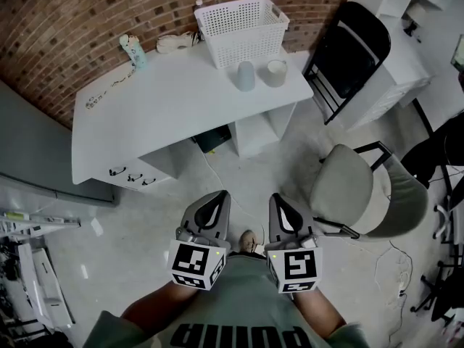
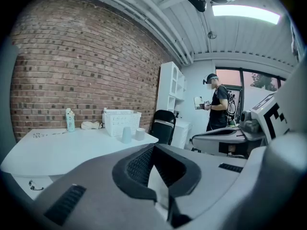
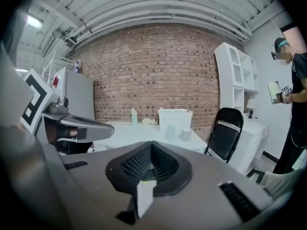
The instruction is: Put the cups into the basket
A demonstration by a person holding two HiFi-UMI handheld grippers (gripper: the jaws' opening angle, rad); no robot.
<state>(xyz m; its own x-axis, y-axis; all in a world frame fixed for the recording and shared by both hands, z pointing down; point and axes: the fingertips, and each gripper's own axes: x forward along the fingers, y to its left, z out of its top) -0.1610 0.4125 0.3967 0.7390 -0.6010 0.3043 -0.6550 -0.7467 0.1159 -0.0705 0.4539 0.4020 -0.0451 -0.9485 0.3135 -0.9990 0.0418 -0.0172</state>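
Held low, side by side at the person's waist, the left gripper [image 1: 217,196] and right gripper [image 1: 280,199] each have jaws closed together on nothing, while well ahead the pale blue cup [image 1: 246,75] and white cup [image 1: 275,72] stand on the bench [image 1: 167,114] just before the basket [image 1: 239,46].

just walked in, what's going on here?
Nothing is being handled yet. A person stands back from the white table with the left gripper and right gripper near the body, both shut and empty. The bluish cup and whitish cup stand on the table beside the white basket, neither inside it.
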